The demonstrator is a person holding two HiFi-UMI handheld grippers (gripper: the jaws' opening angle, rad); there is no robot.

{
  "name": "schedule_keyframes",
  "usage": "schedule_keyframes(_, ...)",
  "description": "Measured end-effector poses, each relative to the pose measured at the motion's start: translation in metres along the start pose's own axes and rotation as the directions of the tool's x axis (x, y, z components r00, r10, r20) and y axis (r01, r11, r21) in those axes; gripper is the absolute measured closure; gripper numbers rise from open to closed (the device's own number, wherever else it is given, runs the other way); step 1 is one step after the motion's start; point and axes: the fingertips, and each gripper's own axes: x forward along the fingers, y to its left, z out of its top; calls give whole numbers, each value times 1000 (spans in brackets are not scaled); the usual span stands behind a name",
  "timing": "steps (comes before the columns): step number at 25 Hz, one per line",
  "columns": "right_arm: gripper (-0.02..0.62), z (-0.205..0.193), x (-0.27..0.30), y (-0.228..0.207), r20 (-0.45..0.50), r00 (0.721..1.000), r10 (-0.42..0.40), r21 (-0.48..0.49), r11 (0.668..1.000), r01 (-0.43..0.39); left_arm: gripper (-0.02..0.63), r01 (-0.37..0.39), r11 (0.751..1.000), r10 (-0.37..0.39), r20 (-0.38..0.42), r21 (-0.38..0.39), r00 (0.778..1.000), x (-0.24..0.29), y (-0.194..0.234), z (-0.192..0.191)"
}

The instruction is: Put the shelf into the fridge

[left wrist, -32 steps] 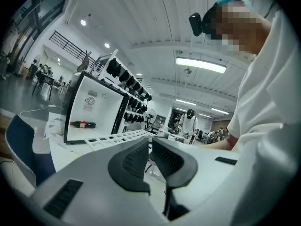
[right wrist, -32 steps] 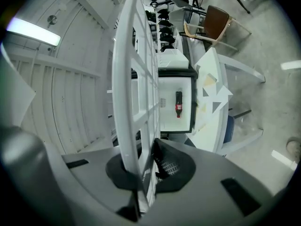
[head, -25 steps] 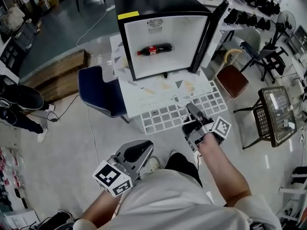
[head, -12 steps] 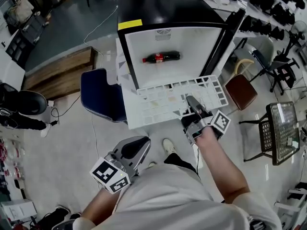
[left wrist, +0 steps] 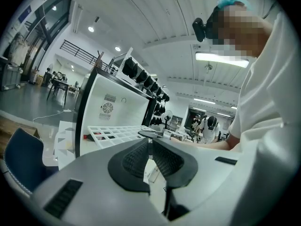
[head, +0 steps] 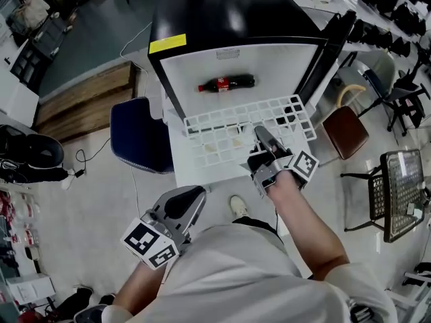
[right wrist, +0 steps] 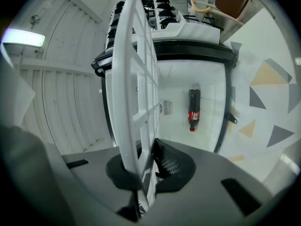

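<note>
The fridge [head: 222, 15] stands at upper centre of the head view with its door [head: 330, 46] swung open to the right. Its white compartment holds one bottle [head: 226, 84], lying on its side with the cap pointing right.

The shelf [head: 222, 120], a white grid, sits just below the bottle in the frame. Its far edge is at the fridge's open front; whether that edge has passed inside cannot be told.

The right gripper [head: 259, 134] is clamped on the shelf's near edge. In the right gripper view the grid [right wrist: 136, 79] runs edge-on between the jaws, with pads pressing on both faces.

The left gripper [head: 187, 204], at lower left close to the person's body, has its jaws together with nothing between them. The left gripper view [left wrist: 150, 157] confirms this.

Changes from one second ago:
- The shelf has moved up the frame, from over the patterned table [head: 192, 170] to the fridge opening.
- The right gripper has advanced with it.
</note>
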Motion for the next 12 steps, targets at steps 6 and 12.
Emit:
schedule_keyframes(6,566,7,18,-3,-5,1000,-1,10,1000,1,569,-13,1000,13,-11,-4,1000,11,11,4)
schedule_keyframes(12,566,12,31,-5,-11,1000,1,13,1000,-1,569,-22,1000,22,-16,-4,1000,14,18,8)
